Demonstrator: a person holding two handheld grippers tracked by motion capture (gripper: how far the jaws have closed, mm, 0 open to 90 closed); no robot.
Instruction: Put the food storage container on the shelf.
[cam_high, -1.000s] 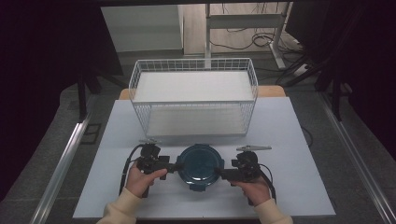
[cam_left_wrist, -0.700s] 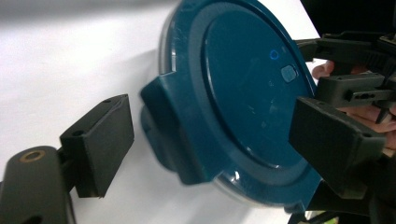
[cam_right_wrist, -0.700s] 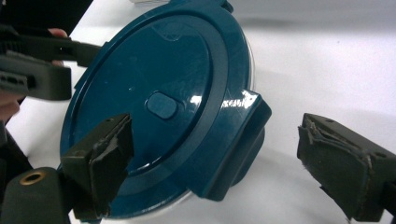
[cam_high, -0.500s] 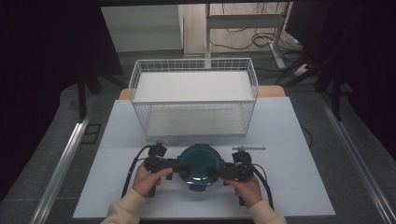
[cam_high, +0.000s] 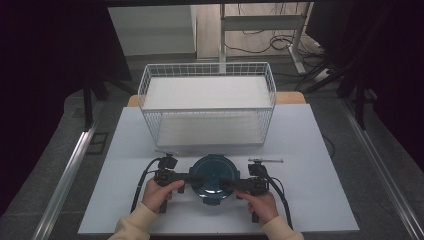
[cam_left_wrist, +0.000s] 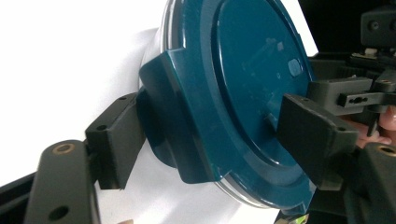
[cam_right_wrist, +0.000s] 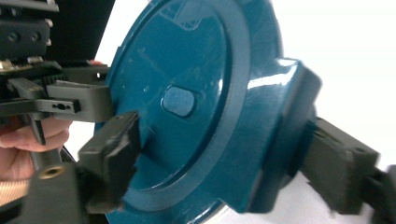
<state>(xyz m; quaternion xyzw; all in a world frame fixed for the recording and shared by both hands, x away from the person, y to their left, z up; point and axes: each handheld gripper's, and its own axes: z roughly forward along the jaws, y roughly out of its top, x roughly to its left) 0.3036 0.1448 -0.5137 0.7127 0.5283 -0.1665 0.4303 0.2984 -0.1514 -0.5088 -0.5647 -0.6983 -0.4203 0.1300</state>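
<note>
Round teal lidded container (cam_high: 213, 180) sits on the white surface (cam_high: 320, 150), near the person's edge, just in front of the white wire basket (cam_high: 207, 105), apart from it. Left hand-held gripper (cam_high: 196, 178) comes in from the container's left side, right hand-held gripper (cam_high: 226, 184) from its right side, each held by one hand, jaws pointing inward at each other across the lid. Left gripper view: one jaw over the lid's top face, other jaw at the outer side of a teal latch tab (cam_left_wrist: 173, 116) on the rim; jaws have just been closing with the tab and rim between them, pads look about touching but firm press can't be told. Right gripper view: same setup on the opposite latch tab (cam_right_wrist: 285, 121), one jaw on the lid top (cam_right_wrist: 187, 102), the other against the tab's outside; jaws have just been closing, tab between them, contact looks made on the tab side. Container flat on the surface, lid on. Thin metal rod-like item (cam_high: 266, 160) lies on the surface just behind the right hand-held gripper.
</note>
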